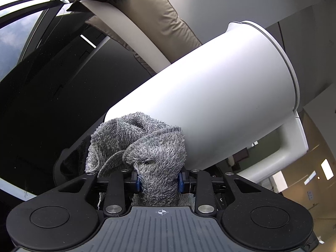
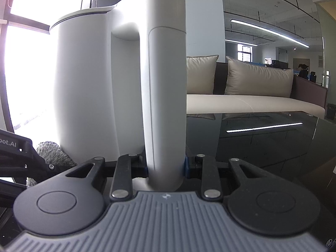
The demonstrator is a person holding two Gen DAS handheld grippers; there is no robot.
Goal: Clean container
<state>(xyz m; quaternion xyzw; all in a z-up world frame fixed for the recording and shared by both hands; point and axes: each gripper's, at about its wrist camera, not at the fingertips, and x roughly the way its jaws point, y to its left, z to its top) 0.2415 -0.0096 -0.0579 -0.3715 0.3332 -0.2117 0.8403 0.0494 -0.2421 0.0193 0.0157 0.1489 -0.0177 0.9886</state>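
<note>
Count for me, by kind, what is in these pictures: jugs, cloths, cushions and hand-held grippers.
White jug: 1
Grey cloth: 1
Beige cushions: 2
Hand-held grippers: 2, the left hand-held gripper shut on the cloth, the right hand-held gripper shut on the jug's handle
Total: 6

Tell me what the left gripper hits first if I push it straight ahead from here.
The left gripper is shut on the grey cloth, which leads. Straight ahead, the cloth would press into the white container low on its side wall. It looks at or near contact already; depth is unclear.
</note>
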